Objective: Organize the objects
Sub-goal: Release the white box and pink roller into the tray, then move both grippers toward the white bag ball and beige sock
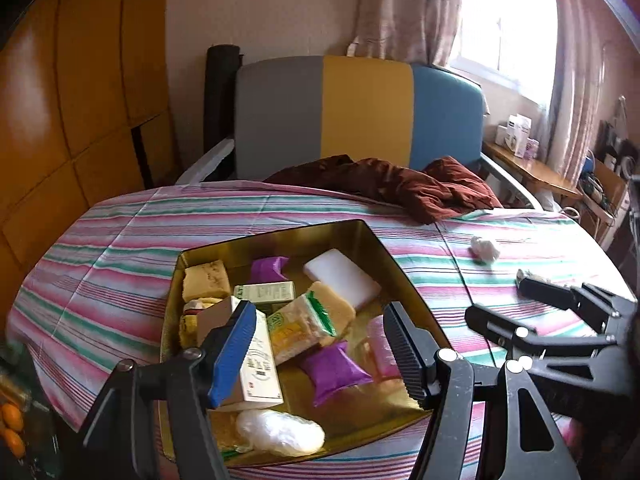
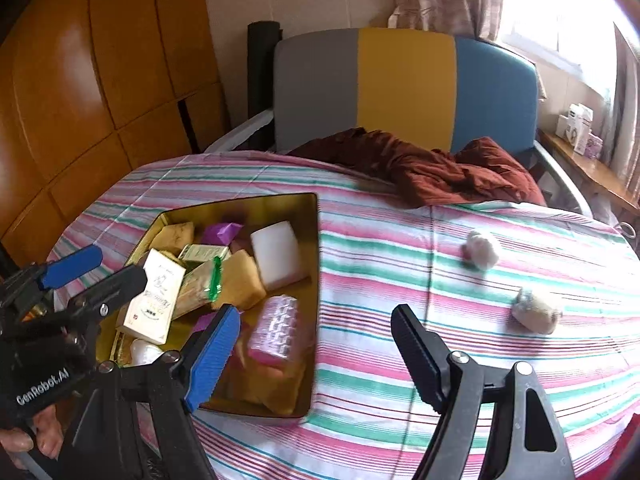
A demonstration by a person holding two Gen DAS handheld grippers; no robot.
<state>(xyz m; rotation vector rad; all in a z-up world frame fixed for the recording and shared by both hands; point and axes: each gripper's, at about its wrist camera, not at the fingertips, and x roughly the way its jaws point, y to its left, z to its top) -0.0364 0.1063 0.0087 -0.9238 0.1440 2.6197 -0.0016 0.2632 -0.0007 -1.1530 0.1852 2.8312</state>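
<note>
A gold tin box (image 1: 362, 227) (image 2: 316, 280) sits on the striped tablecloth, holding soaps, small cartons, purple packets, a white block (image 1: 340, 280) (image 2: 278, 260) and a pink wrapped bar (image 2: 274, 330). My left gripper (image 1: 320, 344) is open and empty, above the tin's near side; it also shows in the right wrist view (image 2: 94, 268). My right gripper (image 2: 316, 340) is open and empty, over the cloth by the tin's right wall; it also shows in the left wrist view (image 1: 496, 304). A white crumpled wad (image 1: 485, 249) (image 2: 482, 254) and a beige wrapped lump (image 2: 536, 312) lie loose on the cloth to the right.
A dark red cloth (image 1: 404, 186) (image 2: 440, 168) lies at the table's far edge against a grey, yellow and blue chair (image 1: 360, 116). Wooden panels stand at left. A side shelf with small boxes (image 1: 516, 136) is at far right. Orange fruit (image 1: 12, 424) lies low left.
</note>
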